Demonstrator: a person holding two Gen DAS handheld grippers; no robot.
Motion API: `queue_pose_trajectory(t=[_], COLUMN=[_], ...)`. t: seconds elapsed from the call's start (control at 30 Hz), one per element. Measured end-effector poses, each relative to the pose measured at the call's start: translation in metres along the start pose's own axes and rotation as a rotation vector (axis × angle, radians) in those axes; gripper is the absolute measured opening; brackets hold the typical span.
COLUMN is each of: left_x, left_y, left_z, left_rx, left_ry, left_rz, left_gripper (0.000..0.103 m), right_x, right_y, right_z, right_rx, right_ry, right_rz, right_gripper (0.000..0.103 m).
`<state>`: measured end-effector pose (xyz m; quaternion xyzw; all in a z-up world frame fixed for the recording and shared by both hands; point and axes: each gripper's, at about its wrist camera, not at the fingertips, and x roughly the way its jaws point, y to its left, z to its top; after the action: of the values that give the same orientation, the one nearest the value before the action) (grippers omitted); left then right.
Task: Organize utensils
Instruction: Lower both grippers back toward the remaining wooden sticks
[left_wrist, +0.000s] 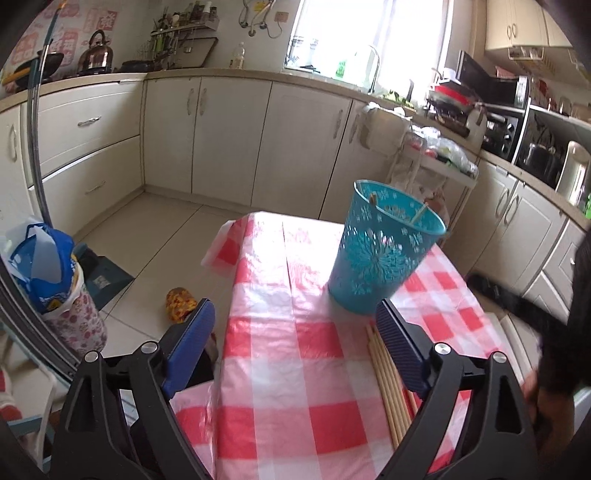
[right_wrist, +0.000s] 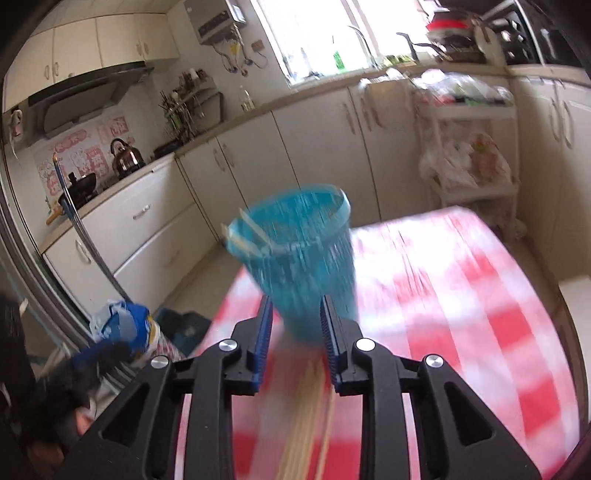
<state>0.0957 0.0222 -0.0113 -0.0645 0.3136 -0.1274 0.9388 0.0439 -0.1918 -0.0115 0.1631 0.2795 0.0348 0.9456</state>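
A teal perforated bucket stands on the red-and-white checked tablecloth, with chopstick ends showing at its rim. Several wooden chopsticks lie in a bundle on the cloth just in front of it. My left gripper is open and empty, with its right finger beside the bundle. In the blurred right wrist view the bucket stands just ahead of my right gripper, which is open and empty above the chopsticks lying between and below its fingers.
Cream kitchen cabinets run along the far walls. A lined bin with a blue bag and a slipper are on the floor to the left of the table. A white cart with bags stands beyond the table.
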Motion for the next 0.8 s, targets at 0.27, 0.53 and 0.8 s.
queue_pose_trajectory(t=[0.27, 0.53, 0.8], left_x=[-0.032, -0.056, -0.059], left_y=[-0.023, -0.040, -0.038], left_z=[-0.020, -0.029, -0.033], left_rx=[0.067, 0.129, 0.138], left_ry=[0.012, 0.003, 0.025], left_rz=[0.040, 0.049, 0.055], left_gripper=[0.089, 0.093, 0.095], right_x=[-0.030, 0.005, 0.039], right_y=[-0.001, -0.012, -0.009], right_z=[-0.058, -0.079, -0.080], right_rx=[0.003, -0.017, -0.039], right_ry=[0.071, 0.184, 0.245], right_rz=[-0.029, -0.078, -0.091], right_gripper=[0.033, 0.033, 0.028])
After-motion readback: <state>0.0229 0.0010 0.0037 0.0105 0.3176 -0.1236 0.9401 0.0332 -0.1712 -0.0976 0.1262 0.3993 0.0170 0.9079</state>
